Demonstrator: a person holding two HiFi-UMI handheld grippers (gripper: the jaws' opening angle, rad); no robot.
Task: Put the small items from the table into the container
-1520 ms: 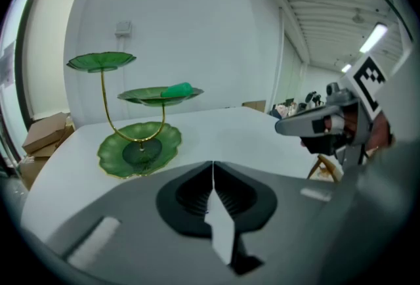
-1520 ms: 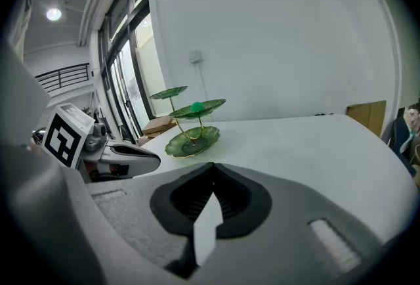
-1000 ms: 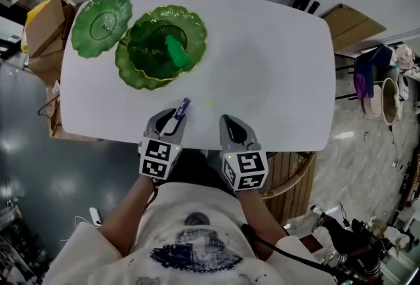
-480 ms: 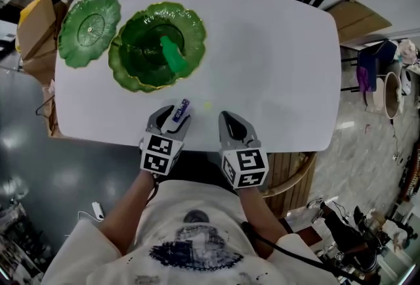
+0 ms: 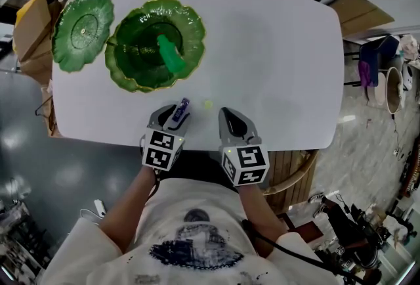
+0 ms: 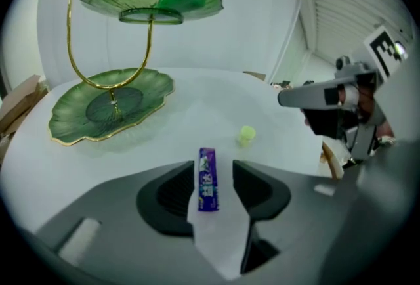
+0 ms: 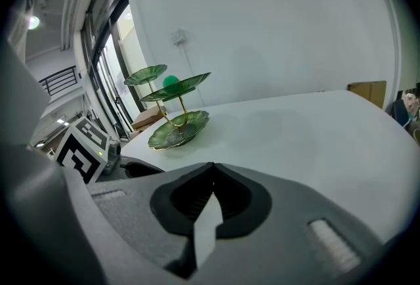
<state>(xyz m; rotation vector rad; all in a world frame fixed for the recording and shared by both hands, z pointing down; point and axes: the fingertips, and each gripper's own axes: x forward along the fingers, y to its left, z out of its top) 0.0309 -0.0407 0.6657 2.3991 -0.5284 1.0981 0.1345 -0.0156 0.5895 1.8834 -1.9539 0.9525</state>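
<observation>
Purple gum stick lay between your left tongs, jaws wide. Right tongs shut, empty. Grasp step: next called for closing on stick, then carrying to green tiered dish.

Cardboard boxes are sitting at the left, a purple cloth is hanging far right, a rattan seat is standing on the marbled floor.

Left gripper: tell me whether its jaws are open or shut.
Open. The left gripper has its jaws apart, a gap showing beside the purple pack between them.
</observation>
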